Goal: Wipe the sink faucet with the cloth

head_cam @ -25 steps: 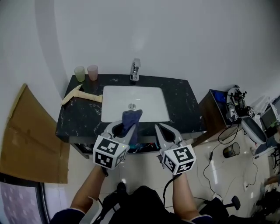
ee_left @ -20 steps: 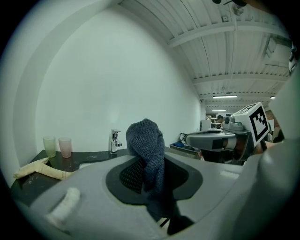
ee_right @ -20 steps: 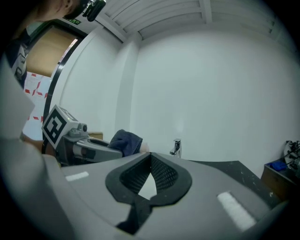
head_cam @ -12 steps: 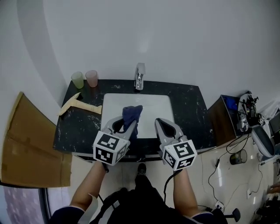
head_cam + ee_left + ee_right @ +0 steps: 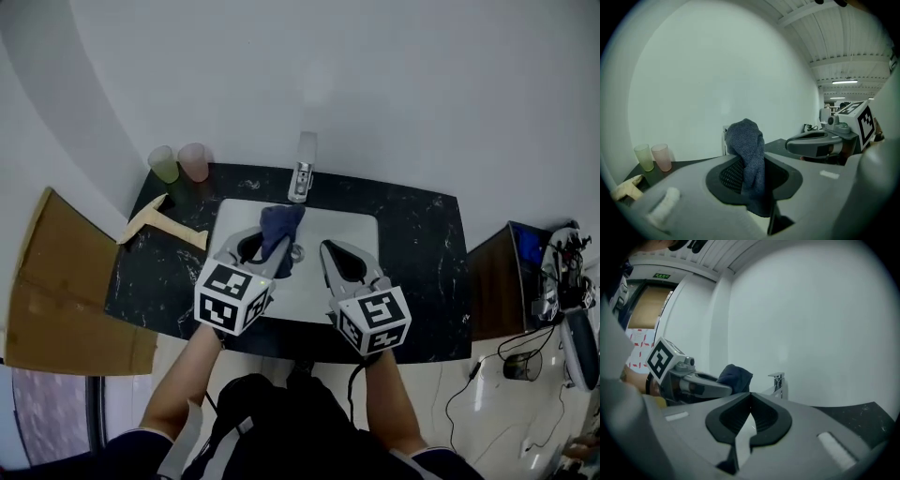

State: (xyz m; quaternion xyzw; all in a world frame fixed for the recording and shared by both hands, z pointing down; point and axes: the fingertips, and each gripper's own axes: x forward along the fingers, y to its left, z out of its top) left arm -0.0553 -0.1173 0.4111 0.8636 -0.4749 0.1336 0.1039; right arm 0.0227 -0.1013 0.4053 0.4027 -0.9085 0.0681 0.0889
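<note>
A dark blue cloth [image 5: 749,146] is clamped between the closed jaws of the left tool [image 5: 751,176]. Its bunched top stands above the jaw tips, and its lower end is lost in the shadowed gap below. In the left gripper view the faucet is almost wholly hidden behind the cloth. From the head view the faucet [image 5: 302,169] is seen straight ahead of the left tool, and in the right gripper view it is seen near the cloth but apart from it.

The right tool [image 5: 331,253] is held just to the right of the left one, its jaws closed tip to tip with nothing between them. Both tools are held over the white sink [image 5: 361,230], whose near part is covered by them.

Ahead and to the left of the left tool, a green cup [image 5: 164,164] and a pink cup [image 5: 194,161] are set at the back corner of the dark counter [image 5: 422,253]. A pale wooden T-shaped piece [image 5: 159,222] is laid nearer. Bare counter is seen to the right of the right tool. A plain wall [image 5: 394,84] is seen directly behind the faucet.
</note>
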